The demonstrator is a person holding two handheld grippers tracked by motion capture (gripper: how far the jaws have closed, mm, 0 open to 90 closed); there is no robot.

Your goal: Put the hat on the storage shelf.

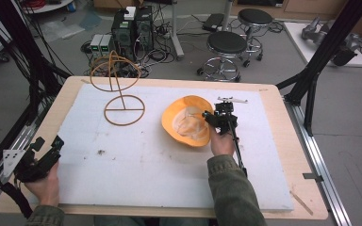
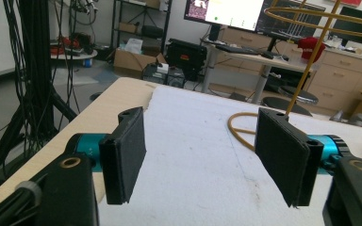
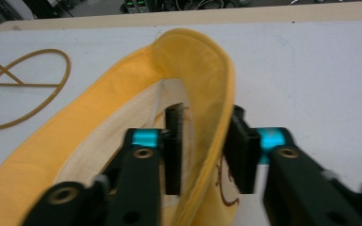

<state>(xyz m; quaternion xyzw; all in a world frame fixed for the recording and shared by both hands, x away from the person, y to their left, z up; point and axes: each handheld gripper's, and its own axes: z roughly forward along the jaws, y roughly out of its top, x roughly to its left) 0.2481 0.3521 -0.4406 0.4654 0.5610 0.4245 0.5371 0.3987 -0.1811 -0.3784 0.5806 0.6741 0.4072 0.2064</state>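
Right gripper (image 3: 201, 148) is straddling the rim of the yellow hat (image 3: 122, 122), one jaw inside the crown, the other outside by the brown embroidery. The rim band is sitting between the pads; jaws look nearly closed on it, but the outer pad seems a touch off the fabric, so full pinch is uncertain — cannot tell whether it is clamped yet. In the high view the same gripper (image 1: 216, 117) is sitting at the hat's (image 1: 188, 120) right edge, the hat lying upturned just ahead and left of it, on the white mat (image 1: 136, 160).

Left gripper (image 2: 200, 155) is idling, jaws spread wide with nothing between them, aimed across the mat toward the wire hat stand (image 2: 306, 56) far ahead and right of it. In the high view it (image 1: 47, 150) is parked at the near-left corner of the table (image 1: 292, 155), well apart from the hat.

Likely step: grabbing the hat rim, probably for moving onto the stand (image 1: 118, 89), which is standing well left of and beyond the right gripper.

Doing it well:
- closing fully on the doubled rim band, not on the thin inner lining just inside the left jaw
- biting deeper so the fabric is not slipping off the pad tips
- lifting straight up before swinging left, since soft cloth is likely sagging
- keeping the crown opening downward when approaching the stand's top loop
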